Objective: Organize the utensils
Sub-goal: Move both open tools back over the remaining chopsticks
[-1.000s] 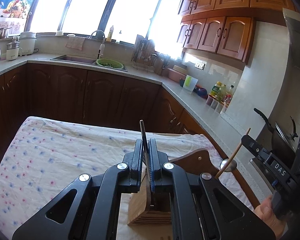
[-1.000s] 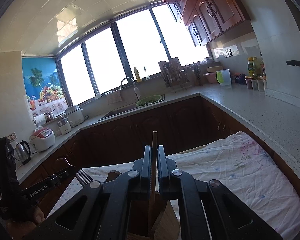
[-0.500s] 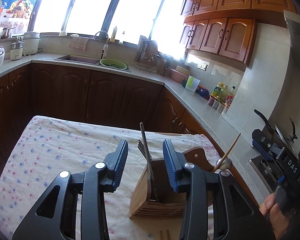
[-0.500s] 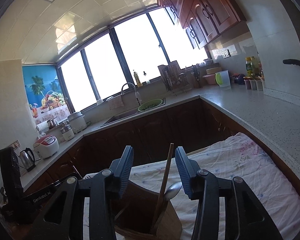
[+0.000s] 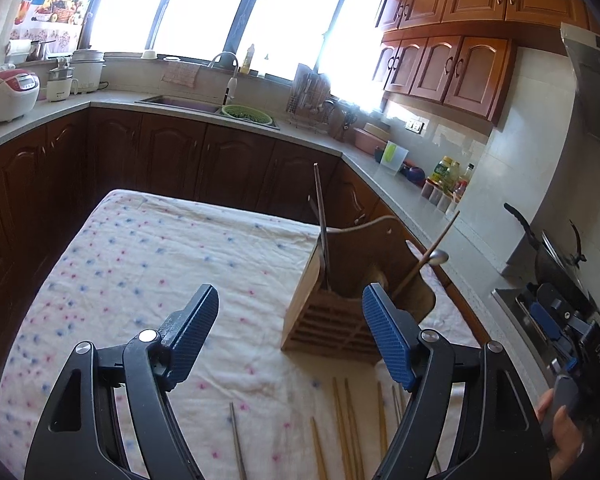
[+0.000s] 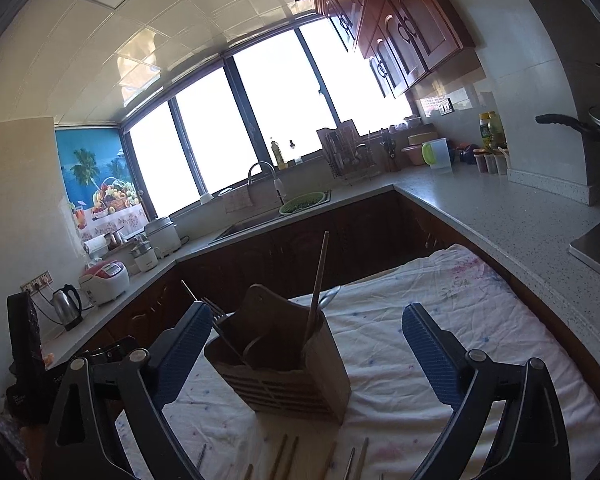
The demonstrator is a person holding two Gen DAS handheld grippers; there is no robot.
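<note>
A wooden utensil holder (image 5: 340, 300) stands on the cloth-covered table; it also shows in the right wrist view (image 6: 288, 368). In it stand a dark metal utensil (image 5: 321, 216), a wooden chopstick (image 5: 428, 252), a spoon (image 5: 438, 257) and a fork (image 6: 216, 314). My left gripper (image 5: 296, 340) is open and empty, just in front of the holder. My right gripper (image 6: 308, 356) is open and empty, with the holder between its blue pads. Several wooden chopsticks (image 5: 344, 424) and a metal one (image 5: 236, 436) lie on the cloth in front of the holder.
The table wears a white flowered cloth (image 5: 148, 272). A grey counter (image 6: 500, 216) runs behind and to the right, with a sink (image 5: 180, 102), a green colander (image 5: 246, 114), bottles (image 5: 446, 172) and a wok (image 5: 552, 256). Dark cabinets stand below.
Both grippers opened, let go of the dark utensil and the wooden chopstick in the holder, and drew back and up. The loose chopsticks on the cloth came into view.
</note>
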